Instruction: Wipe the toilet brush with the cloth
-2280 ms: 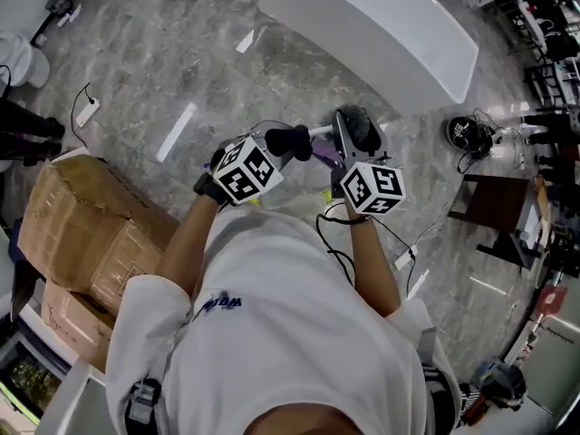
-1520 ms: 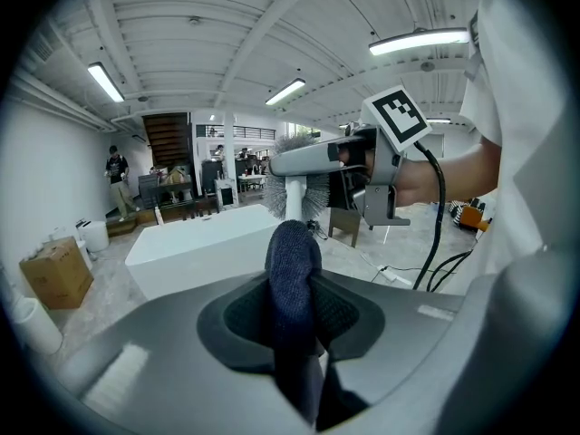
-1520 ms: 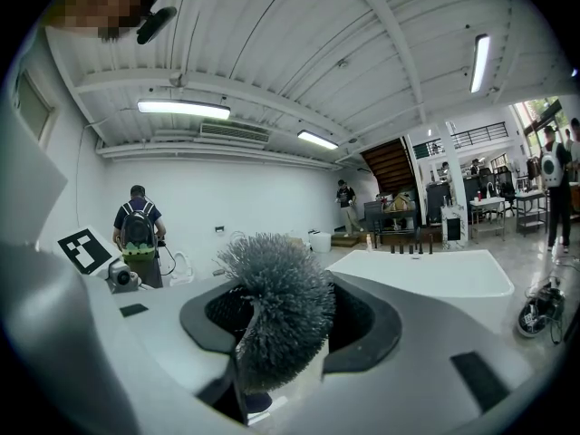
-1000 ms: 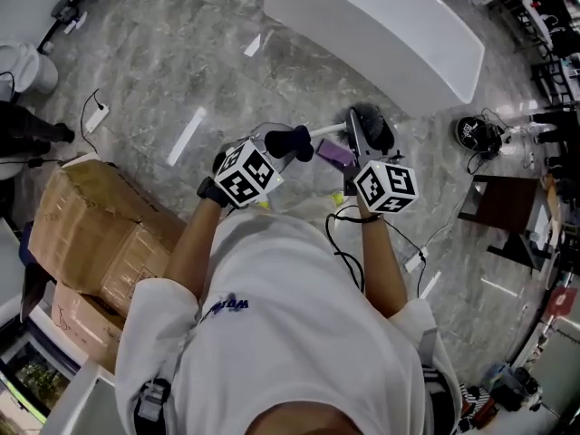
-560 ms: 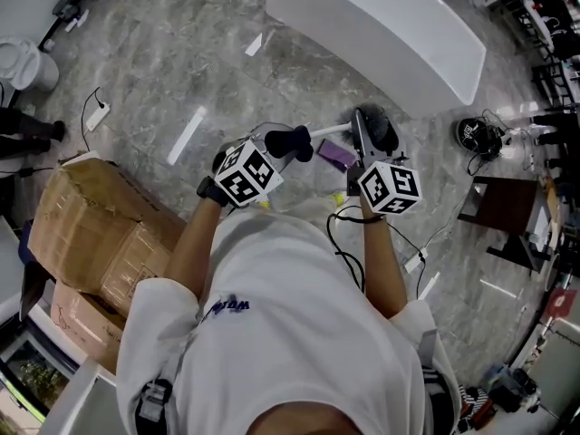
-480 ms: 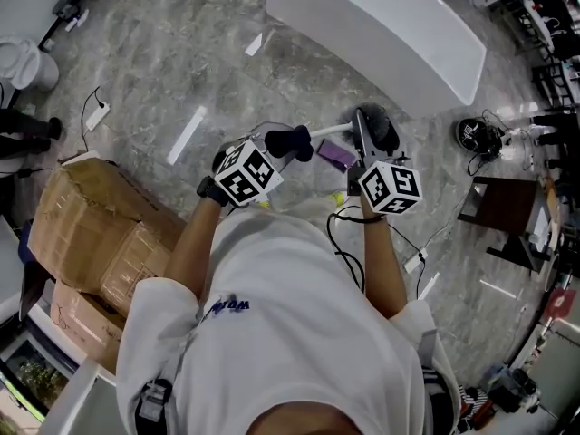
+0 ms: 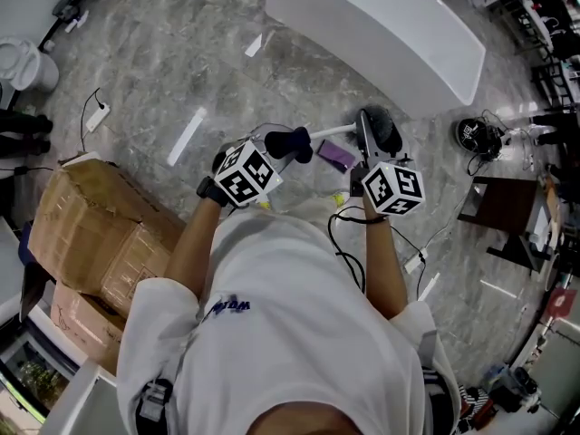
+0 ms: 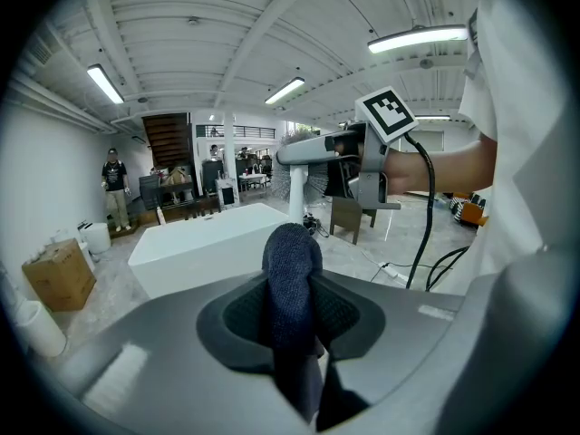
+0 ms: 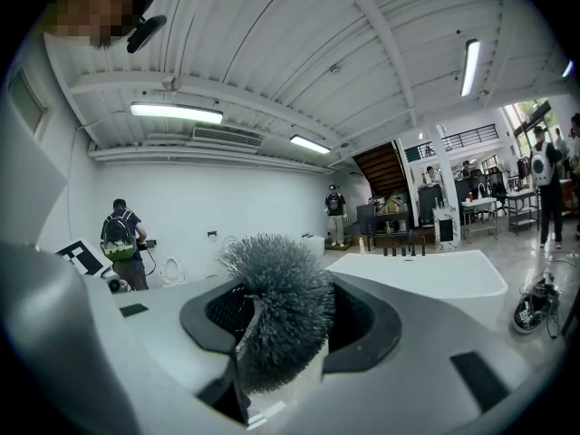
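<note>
Holding both up side by side, pinching the dark cloth (image 8: 292, 256) in the left gripper (image 8: 291, 314) and the toilet brush (image 9: 279, 304) in the right gripper (image 9: 288, 326), bristly end pointing far.

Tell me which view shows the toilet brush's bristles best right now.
The right gripper view: the toilet brush has its bristle head large and sharp there, held between the jaws of the right tool. The head view shows only a small dark tuft beyond that tool. The left gripper view gives at most a small, distant glimpse.
</note>
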`<state>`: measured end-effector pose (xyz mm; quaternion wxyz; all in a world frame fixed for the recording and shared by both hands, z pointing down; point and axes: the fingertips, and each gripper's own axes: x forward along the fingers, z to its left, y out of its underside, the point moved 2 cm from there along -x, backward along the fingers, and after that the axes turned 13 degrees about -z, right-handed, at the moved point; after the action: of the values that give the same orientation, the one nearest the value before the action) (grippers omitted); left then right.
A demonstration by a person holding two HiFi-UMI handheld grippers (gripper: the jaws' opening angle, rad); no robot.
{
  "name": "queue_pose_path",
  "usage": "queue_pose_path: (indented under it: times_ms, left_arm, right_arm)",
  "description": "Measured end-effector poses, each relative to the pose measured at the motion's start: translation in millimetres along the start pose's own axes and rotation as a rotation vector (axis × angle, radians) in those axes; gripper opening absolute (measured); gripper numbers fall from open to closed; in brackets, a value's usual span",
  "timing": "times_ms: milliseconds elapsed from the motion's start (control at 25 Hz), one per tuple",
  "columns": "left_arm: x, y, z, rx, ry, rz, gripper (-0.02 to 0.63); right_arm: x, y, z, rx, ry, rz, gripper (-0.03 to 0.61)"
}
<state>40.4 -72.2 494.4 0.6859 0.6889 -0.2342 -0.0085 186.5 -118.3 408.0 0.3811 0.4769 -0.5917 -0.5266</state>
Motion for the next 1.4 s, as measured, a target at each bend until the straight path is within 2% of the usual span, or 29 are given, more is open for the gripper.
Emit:
queue_pose_path:
  times_ms: [1400]
  left_arm:
    - [-12,12,6,-0.026,-0.001,0.002,0.098]
  right_arm:
    - [-1,-6,-14,0.014,0.022,-0.008,0.213]
